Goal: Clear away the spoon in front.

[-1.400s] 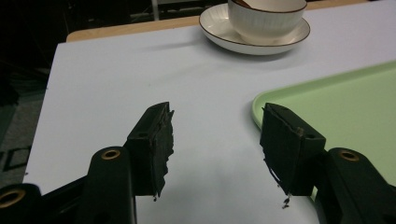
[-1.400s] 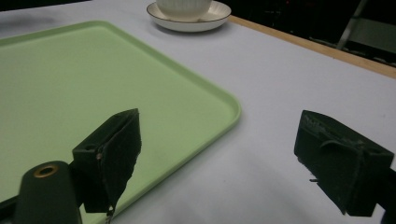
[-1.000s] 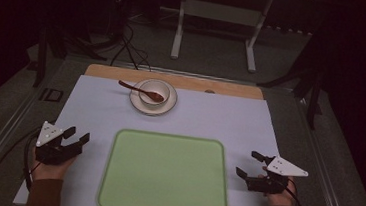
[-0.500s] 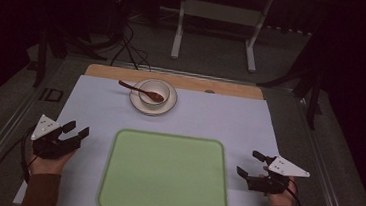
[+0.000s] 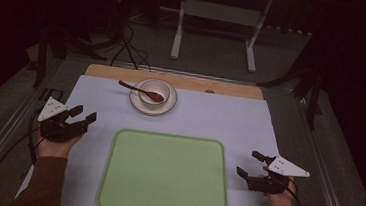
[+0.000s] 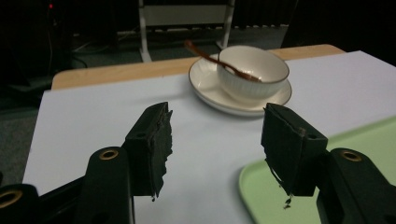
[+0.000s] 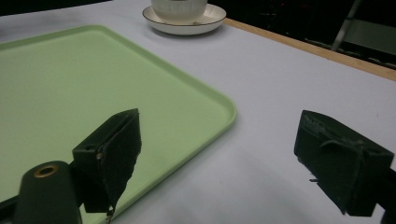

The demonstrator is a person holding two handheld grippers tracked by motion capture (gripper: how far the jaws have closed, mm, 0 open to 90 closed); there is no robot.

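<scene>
left claw (image 5: 83,115) wide open, empty, right claw (image 5: 250,164) likewise

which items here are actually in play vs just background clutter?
In play:
- bowl on its saucer
- spoon resting in the bowl
- green tray, bare
- left tongs, open, aimed at the bowl
- right tongs, open, beside the tray

Just lying about:
- cables on the floor
- white stand behind the table
</scene>
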